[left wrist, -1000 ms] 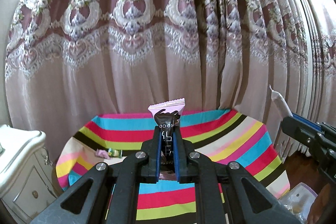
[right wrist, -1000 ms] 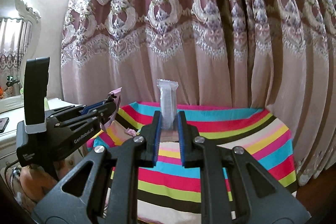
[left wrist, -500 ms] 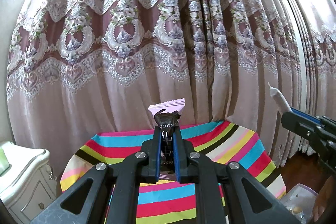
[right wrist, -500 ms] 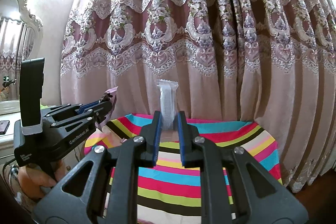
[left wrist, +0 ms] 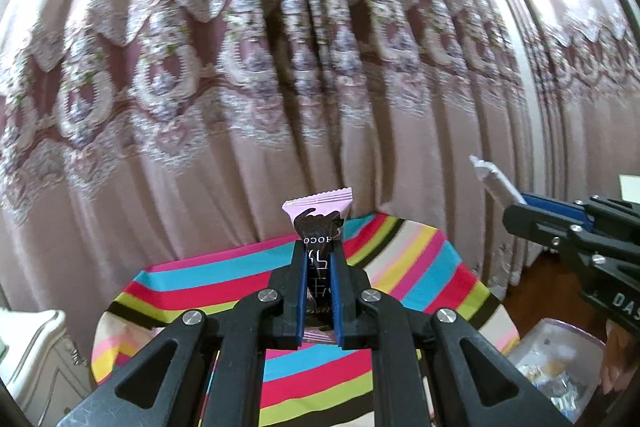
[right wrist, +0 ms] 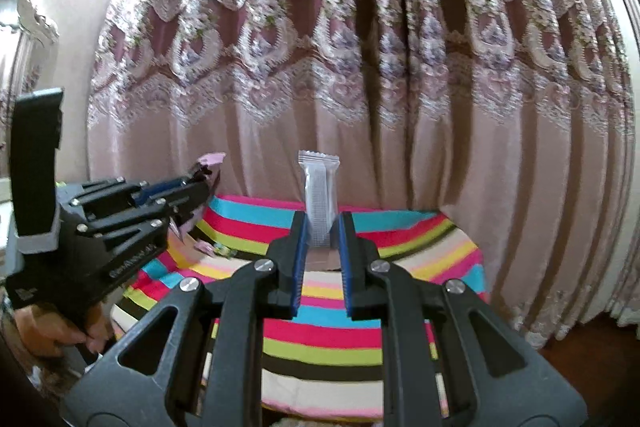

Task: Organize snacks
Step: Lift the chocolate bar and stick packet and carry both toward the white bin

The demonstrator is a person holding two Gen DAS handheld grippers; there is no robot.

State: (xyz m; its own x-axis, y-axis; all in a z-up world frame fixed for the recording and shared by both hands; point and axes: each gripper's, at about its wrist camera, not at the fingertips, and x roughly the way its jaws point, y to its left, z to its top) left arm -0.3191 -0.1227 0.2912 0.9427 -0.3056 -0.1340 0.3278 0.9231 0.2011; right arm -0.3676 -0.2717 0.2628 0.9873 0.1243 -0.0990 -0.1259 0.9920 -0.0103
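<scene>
Gripping one snack each, two tongs hover above the striped desk (left wrist: 420, 259). Left tongs (left wrist: 319, 267) clamp a pink-and-brown packet (left wrist: 319, 217), long axis upright, pink end up. Right tongs (right wrist: 322, 247) clamp a silver bar (right wrist: 319, 199), likewise upright.

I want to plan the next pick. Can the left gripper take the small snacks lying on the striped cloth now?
Probably not yet. The left gripper is shut on the pink chocolate packet, so it has no free grip. The small snacks lie uncovered on the striped cloth.
</scene>
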